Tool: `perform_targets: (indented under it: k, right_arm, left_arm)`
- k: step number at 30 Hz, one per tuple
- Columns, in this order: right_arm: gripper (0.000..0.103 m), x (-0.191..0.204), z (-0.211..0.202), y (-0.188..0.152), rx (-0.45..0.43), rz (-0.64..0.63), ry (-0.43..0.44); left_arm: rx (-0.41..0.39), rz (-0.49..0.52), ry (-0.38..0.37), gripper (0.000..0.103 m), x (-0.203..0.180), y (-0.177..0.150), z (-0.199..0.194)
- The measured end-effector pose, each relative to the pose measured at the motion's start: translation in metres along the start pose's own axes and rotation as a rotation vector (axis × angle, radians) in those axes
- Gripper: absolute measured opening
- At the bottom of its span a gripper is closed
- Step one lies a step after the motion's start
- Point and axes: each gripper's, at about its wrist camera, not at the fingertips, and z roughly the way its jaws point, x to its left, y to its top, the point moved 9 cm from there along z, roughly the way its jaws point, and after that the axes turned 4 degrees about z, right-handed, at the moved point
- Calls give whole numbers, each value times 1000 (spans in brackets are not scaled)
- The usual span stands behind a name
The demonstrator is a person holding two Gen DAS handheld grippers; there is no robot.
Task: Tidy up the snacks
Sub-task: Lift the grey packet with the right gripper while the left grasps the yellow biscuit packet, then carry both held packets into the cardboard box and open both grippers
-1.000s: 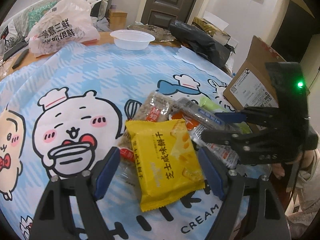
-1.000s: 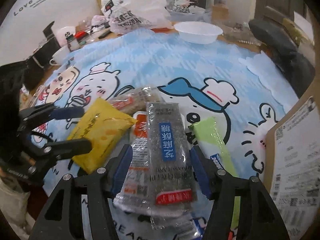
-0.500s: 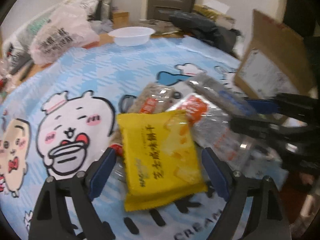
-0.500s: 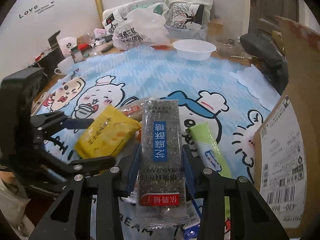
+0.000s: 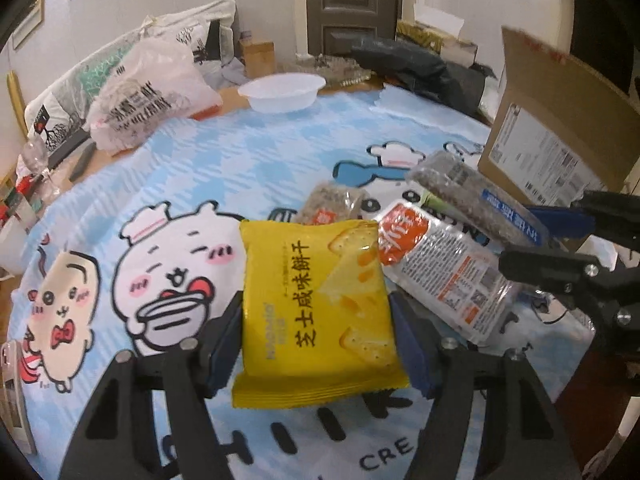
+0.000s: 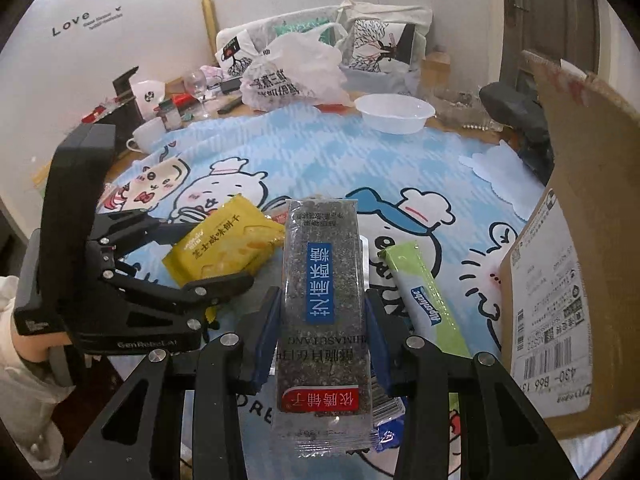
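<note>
Left gripper (image 5: 318,340) pinching yellow cracker packet (image 5: 320,304); right gripper (image 6: 322,340) clamping grey sesame bar (image 6: 322,320), long axis pointing forward along fingers.

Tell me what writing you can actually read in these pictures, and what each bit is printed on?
"芝士咸味饼干": yellow cracker packet, gripped by the left gripper.
"黑芝麻酥糖" on a blue label: dark sesame bar packet, gripped by the right gripper.
"Love": white wall.
"CRE": cartoon tablecloth.
"430- B66 13": label on the cardboard box.
Green stick packet, plastic shopping bag: print too distorted to read.
</note>
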Motion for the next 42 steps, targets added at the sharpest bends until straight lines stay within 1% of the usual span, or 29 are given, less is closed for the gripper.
perform_targets:
  k: [5,8,11,13,16,18,21,23,26,28,30,32,35,39,42]
  right_arm:
    - [35,10,-17,7,-33,-16,12]
    - [35,19,-33,17,-71,-34,16]
    - [35,25,-57,30,-131,-61,4]
    - [35,28,-81,40,-189,-79,0]
    - [35,24,-109,51,-250,-79,-1]
    - [35,16,-129,58,-290,-80,-20]
    - [35,-8,-154,64,-332,-62,-60]
    - [35,-32,-168,65,-353,-30,-86]
    - [35,-69,-186,62,-374,20,-127]
    - [35,-95,-196,56,-376,63,-132]
    - [35,-120,-199,52,-364,84,-160]
    - [35,-144,-196,46,-340,102,-195]
    - [35,-171,-183,39,-291,136,-210]
    - [35,-198,-167,30,-251,155,-231]
    - [35,-210,-156,27,-226,165,-231]
  left_arm:
    - [-69,-12,-7,66,6,14,-35]
    - [-120,1,1,66,7,27,-60]
    - [-178,20,-2,66,4,46,-89]
    - [-213,38,-4,66,0,58,-105]
    - [-278,78,-26,66,-19,82,-133]
    - [-312,106,-40,66,-34,95,-146]
    - [-332,141,-98,66,-61,116,-156]
    - [-340,166,-150,66,-86,134,-158]
    - [-354,212,-199,66,-122,158,-158]
    - [-353,242,-220,66,-147,171,-153]
    - [-336,273,-249,66,-175,184,-142]
    - [-312,297,-278,66,-199,191,-130]
    - [-259,326,-304,66,-229,203,-104]
    - [-192,338,-302,66,-250,212,-76]
    - [-138,334,-305,66,-258,217,-54]
